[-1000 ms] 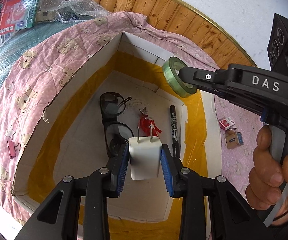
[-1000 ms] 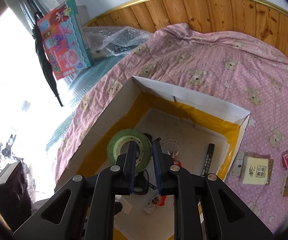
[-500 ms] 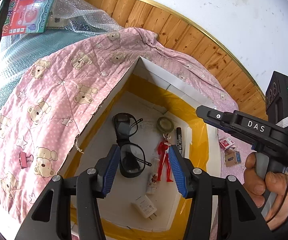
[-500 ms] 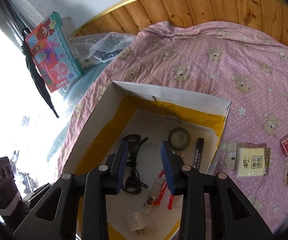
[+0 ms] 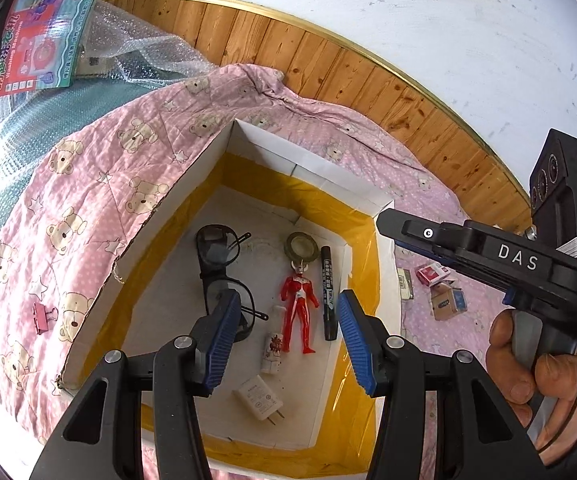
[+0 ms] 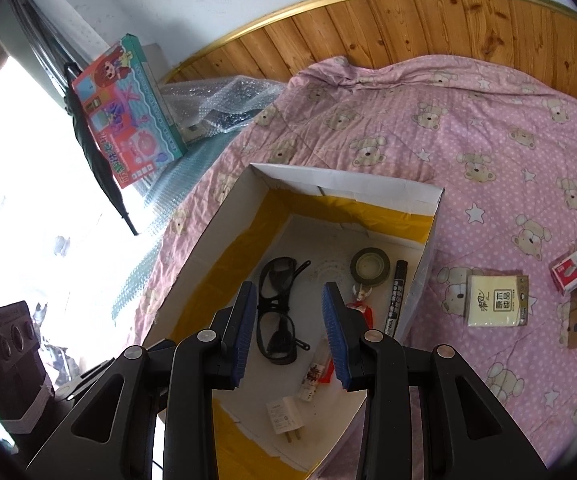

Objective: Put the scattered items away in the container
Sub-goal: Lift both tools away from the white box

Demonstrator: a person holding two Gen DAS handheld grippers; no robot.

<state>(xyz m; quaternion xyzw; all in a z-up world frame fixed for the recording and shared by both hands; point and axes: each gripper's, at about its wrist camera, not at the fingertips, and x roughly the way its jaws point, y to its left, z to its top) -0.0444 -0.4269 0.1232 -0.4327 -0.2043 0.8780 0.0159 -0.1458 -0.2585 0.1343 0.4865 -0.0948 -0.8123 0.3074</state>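
My jaws are black matt plastic with ribbed blue pads (image 5: 224, 344) over a white cardboard box (image 5: 308, 168) lined with glossy yellow tape, on a soft quilted cotton bedspread (image 6: 488, 128) beside varnished wood panelling (image 6: 388, 28).

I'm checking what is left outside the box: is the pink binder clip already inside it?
No: in the left wrist view the pink binder clip lies on the quilt, outside the left wall of the box.
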